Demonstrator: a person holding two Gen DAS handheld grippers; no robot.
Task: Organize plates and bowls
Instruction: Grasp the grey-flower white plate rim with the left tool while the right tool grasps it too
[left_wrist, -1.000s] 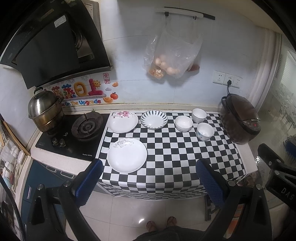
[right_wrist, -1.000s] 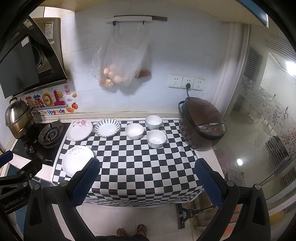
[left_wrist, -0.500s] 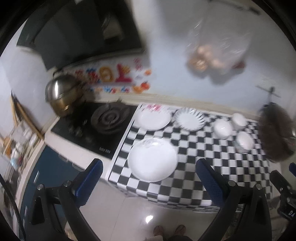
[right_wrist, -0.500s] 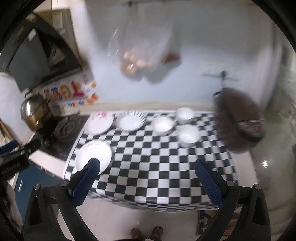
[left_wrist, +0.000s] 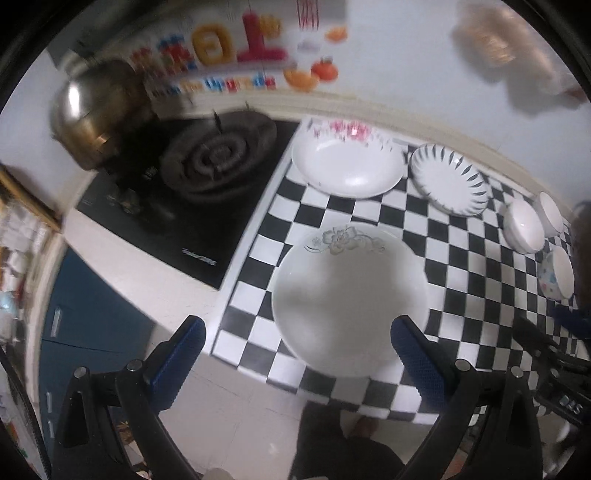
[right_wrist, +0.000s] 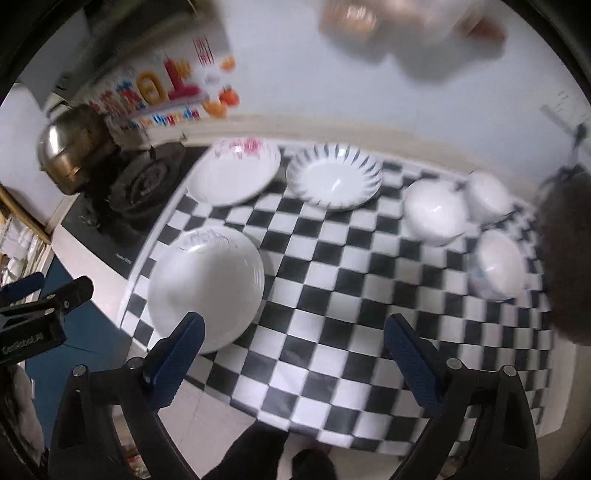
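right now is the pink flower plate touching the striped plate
Apart. The right wrist view shows checkered cloth between the pink flower plate and the striped plate.

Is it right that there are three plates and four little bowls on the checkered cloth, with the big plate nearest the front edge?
Almost. There are three bowls, not four, as the right wrist view shows. The rest holds: three plates sit on the checkered cloth, and the big plate is nearest the front edge, with the pink-flowered plate and striped plate behind.
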